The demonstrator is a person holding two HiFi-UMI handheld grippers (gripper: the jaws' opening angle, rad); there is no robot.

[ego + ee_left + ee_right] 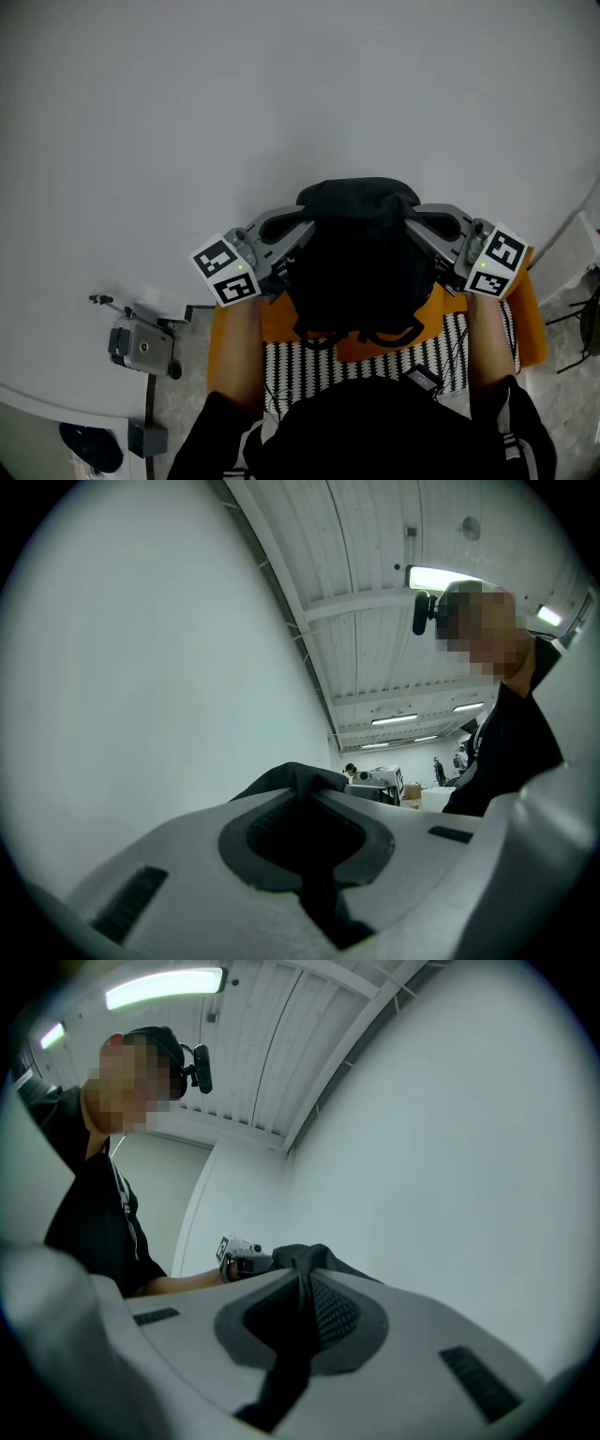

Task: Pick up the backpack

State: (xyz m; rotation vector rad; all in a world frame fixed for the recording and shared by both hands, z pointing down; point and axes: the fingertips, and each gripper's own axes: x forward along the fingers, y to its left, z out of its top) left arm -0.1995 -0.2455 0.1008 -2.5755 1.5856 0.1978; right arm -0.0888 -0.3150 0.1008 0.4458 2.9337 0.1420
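The backpack (356,253) is between the two hands, with the left gripper (302,228) and the right gripper (417,228) each clenched on its top fabric from opposite sides.

Left gripper (307,801) pinching black backpack (281,778), white wall (169,667) — person (506,752)

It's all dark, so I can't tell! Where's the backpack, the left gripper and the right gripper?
backpack (361,258): head view, middle of its black fabric.
left gripper (302,228): head view, between its fingertips.
right gripper (419,225): head view, between its fingertips.
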